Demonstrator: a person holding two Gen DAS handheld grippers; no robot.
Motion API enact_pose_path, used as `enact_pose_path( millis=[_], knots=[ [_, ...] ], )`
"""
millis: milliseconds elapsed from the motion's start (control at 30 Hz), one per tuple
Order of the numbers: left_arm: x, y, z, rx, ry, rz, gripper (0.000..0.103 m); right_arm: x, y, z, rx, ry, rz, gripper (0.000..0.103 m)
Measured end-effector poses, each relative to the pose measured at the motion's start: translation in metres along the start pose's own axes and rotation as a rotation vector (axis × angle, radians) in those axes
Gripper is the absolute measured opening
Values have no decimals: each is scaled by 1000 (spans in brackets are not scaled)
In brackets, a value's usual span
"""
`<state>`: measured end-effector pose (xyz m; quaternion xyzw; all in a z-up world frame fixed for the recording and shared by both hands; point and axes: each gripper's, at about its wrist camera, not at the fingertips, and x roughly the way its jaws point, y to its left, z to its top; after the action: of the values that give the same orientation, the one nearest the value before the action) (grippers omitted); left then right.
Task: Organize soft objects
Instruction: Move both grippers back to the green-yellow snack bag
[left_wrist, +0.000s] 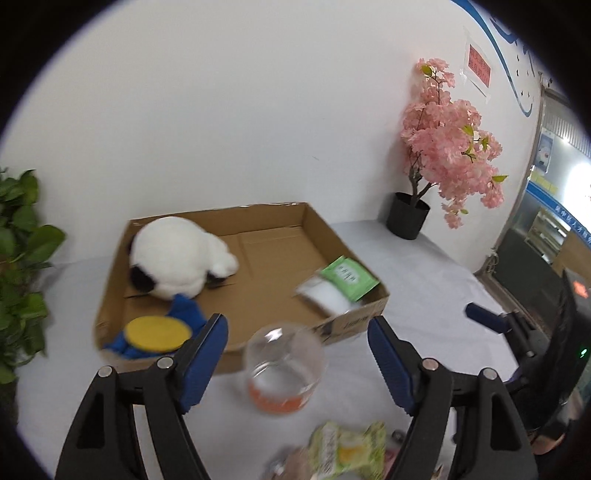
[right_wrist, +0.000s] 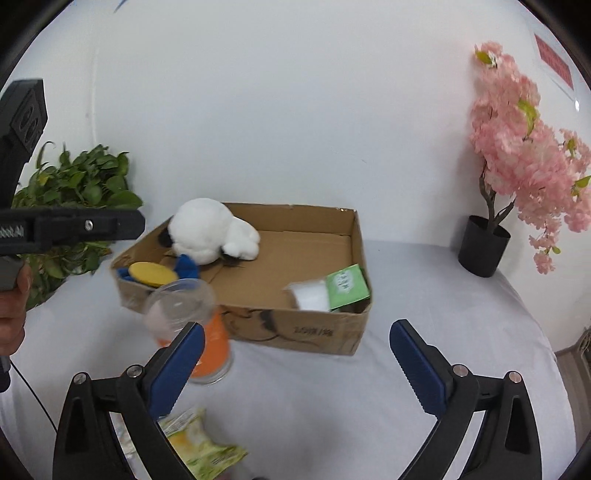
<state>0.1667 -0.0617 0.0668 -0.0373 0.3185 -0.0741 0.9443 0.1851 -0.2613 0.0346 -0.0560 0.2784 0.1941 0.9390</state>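
Both tongs released, nothing between the pads.
The jar (left_wrist: 282, 373) stands just ahead of the left gripper (left_wrist: 297, 347); a careless reach toward the cardboard box (right_wrist: 295, 328) could topple it, while the right gripper (right_wrist: 297, 354) hangs nearer the yellow-green packet (right_wrist: 201, 443), seemingly soft.

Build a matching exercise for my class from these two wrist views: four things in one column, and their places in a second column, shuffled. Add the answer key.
Things
1. white plush toy
2. green packet
3. clear jar with orange base
4. pink blossom tree

Places
A. on the table, outside the cardboard box, at its front wall
B. in a black pot by the wall
C. inside the box, far left part
D. inside the box, near right corner

Pairs: 1-C, 2-D, 3-A, 4-B
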Motion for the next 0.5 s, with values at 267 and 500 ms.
enact_pose_path(
  millis=[267, 500],
  knots=[
    [-59, 12, -50, -53, -58, 64, 7, -53, 60, -26, -46, 38, 25, 45],
    [-83, 11, -78, -94, -82, 102, 90, -92, 88, -43, -119, -47, -21, 103]
  ],
)
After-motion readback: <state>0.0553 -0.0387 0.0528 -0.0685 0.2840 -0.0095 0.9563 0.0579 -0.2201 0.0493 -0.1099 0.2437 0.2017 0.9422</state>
